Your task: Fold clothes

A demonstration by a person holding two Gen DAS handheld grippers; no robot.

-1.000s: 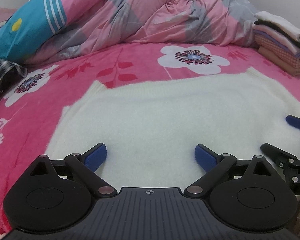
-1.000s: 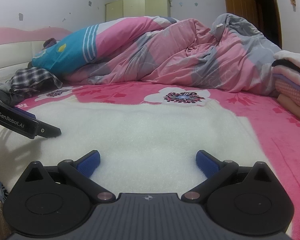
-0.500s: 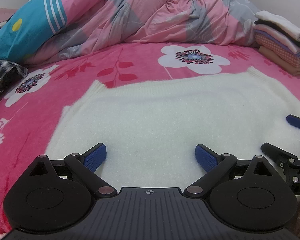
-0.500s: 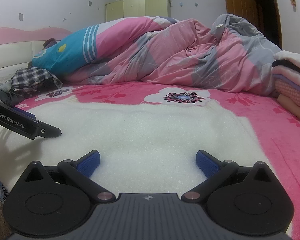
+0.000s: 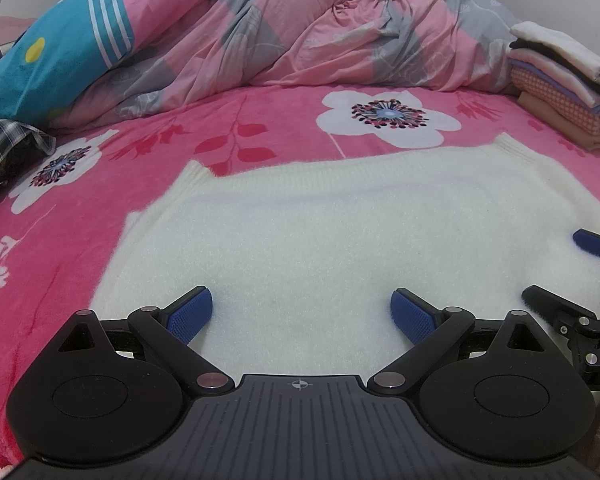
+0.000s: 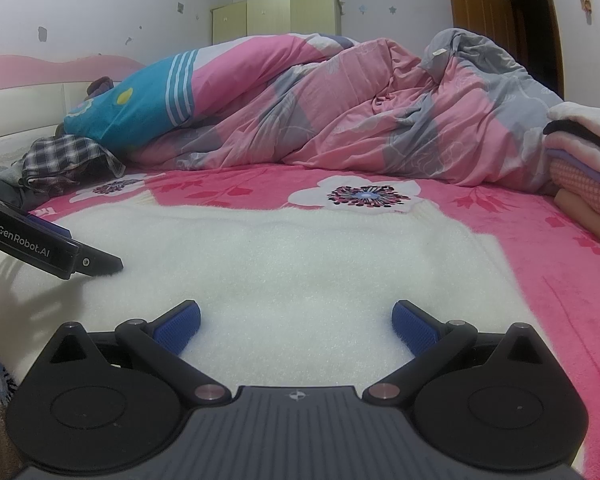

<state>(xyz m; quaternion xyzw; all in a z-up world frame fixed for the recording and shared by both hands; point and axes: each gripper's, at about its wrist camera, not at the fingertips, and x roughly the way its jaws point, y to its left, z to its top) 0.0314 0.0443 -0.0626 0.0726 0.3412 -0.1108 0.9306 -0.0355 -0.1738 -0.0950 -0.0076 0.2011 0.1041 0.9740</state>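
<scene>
A white fuzzy sweater (image 5: 340,232) lies spread flat on the pink flowered bedspread (image 5: 100,168), its ribbed far edge toward the quilt. My left gripper (image 5: 302,310) hovers open over the sweater's near left part, blue pads wide apart with nothing between them. My right gripper (image 6: 296,322) is open too, low over the sweater (image 6: 300,256) near its front edge. The right gripper's fingers (image 5: 556,304) poke in at the right edge of the left wrist view. One finger of the left gripper (image 6: 96,264) shows at the left of the right wrist view, resting on the fabric.
A crumpled pink, grey and blue quilt (image 5: 260,40) fills the back of the bed. A stack of folded clothes (image 5: 560,92) sits at the right. A plaid garment (image 6: 64,160) lies bunched at the left. A cupboard (image 6: 276,16) and a wooden door (image 6: 500,28) stand behind.
</scene>
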